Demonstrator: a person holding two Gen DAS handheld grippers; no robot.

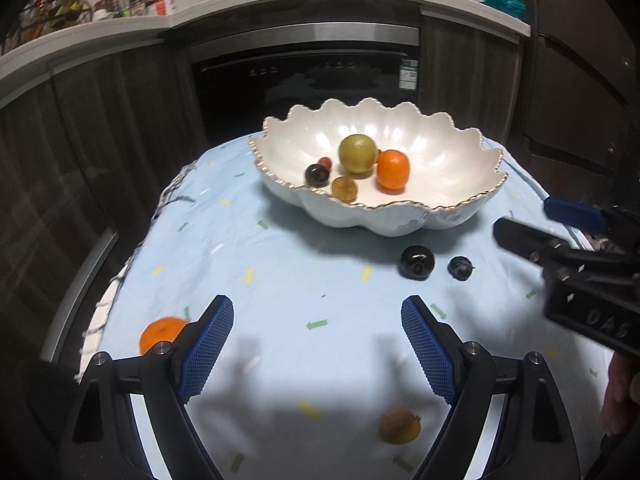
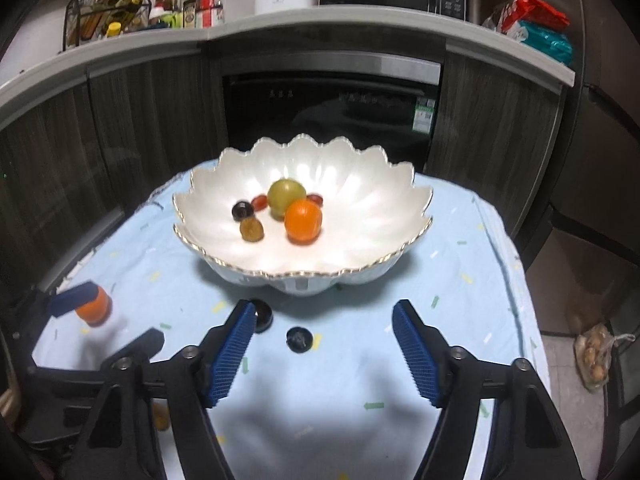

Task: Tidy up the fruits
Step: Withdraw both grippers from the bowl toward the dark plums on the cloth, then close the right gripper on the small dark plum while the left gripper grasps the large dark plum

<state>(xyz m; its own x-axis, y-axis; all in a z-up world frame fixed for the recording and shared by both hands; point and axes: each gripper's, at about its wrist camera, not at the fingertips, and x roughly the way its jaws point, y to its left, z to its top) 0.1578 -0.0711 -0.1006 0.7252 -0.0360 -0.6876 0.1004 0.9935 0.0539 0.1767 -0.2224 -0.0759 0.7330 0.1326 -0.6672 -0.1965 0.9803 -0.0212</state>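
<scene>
A white scalloped bowl (image 2: pixel 304 256) with a gold rim sits toward the far side of the bench (image 1: pixel 280 264), which is covered by a light blue cloth with small coloured marks. Inside the bowl lie a green round fruit (image 2: pixel 286 196), an orange (image 2: pixel 303 221) touching it at the front, a dark plum (image 2: pixel 242 210), a brownish fruit (image 2: pixel 251 229) and two small red fruits (image 2: pixel 260 201) beside the green one. On the cloth just in front of the bowl rest a dark plum (image 1: pixel 417 262) and, near it to the right, a smaller bluish-dark fruit (image 1: pixel 460 268). Another orange (image 1: pixel 160 334) lies at the near left of the bench, partly hidden behind the left gripper's finger, and a brown fruit (image 1: pixel 400 426) lies on the cloth close under that gripper. The left gripper (image 1: pixel 317 346) hangs over the near part of the cloth with its jaws spread wide and nothing between them. The right gripper (image 2: pixel 324 354) is above the cloth in front of the bowl, jaws likewise released and empty, with the small bluish-dark fruit lying between its fingers' lines and the plum partly hidden behind its left finger. Behind the bench stand dark cabinets, an oven (image 2: pixel 332 112) and a counter with bottles (image 2: pixel 200 4).
</scene>
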